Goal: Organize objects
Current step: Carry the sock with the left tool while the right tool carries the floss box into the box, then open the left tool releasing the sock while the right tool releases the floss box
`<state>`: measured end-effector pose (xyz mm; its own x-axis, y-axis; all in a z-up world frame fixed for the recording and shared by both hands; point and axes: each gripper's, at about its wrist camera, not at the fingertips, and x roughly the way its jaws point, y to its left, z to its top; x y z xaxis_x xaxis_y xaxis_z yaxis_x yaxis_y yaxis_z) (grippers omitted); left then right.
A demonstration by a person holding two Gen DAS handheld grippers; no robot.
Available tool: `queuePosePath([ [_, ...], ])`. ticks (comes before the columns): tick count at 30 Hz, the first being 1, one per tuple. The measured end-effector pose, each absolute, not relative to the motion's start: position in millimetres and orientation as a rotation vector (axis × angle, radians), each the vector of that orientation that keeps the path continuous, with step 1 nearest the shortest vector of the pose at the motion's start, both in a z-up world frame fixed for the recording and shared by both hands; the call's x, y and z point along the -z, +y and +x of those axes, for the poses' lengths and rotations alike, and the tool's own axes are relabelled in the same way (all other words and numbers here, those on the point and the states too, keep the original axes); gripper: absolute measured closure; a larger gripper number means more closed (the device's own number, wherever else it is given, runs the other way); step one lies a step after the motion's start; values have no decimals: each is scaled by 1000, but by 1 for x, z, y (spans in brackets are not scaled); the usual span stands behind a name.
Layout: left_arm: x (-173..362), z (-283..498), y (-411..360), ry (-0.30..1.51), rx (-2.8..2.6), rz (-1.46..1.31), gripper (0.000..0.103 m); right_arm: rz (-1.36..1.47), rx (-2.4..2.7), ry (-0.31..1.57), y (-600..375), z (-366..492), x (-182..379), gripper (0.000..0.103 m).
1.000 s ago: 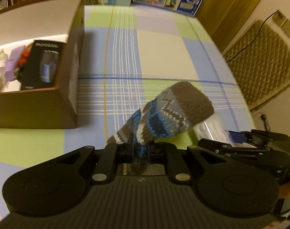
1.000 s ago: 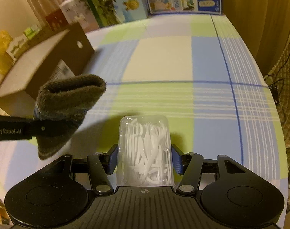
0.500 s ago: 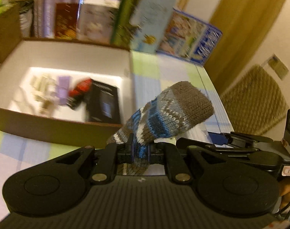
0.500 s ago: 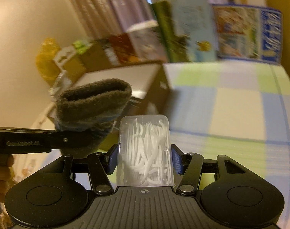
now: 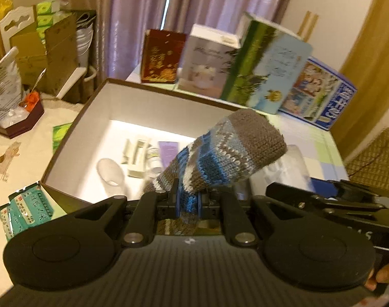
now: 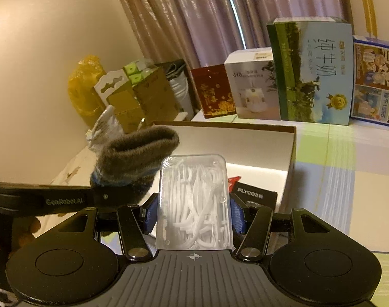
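My left gripper is shut on a knitted sock, striped grey, white and blue, and holds it in the air over the near edge of an open brown box. The sock also shows in the right wrist view. My right gripper is shut on a clear plastic case of white floss picks, held just right of the sock, near the box. The box holds small bottles, a purple packet and a black FLYCO carton.
Tall cartons stand behind the box: a red one, a white one, a green and blue milk carton and a blue one. Green medicine packets lie left of the box. The checked tablecloth spreads right.
Both grippers have swung left and tilted up, carrying the sock and the floss case from above the tablecloth to the box. The box's inside now faces the left camera.
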<state>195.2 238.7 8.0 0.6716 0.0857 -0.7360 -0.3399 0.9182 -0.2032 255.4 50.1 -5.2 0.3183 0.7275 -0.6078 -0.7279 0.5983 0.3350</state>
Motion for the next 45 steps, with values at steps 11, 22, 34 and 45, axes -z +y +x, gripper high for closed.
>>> queuePosePath([
  [11, 30, 242, 281, 935, -260, -408, 92, 24, -859, 884, 85, 285, 29, 50],
  [22, 43, 252, 302, 983, -234, -370, 65, 43, -802, 952, 110, 291, 52, 50],
  [34, 36, 233, 328, 968, -229, -294, 33, 53, -768, 936, 133, 288, 59, 32],
  [45, 32, 223, 320, 946, -189, -250, 21, -38, -702, 913, 110, 261, 50, 9],
])
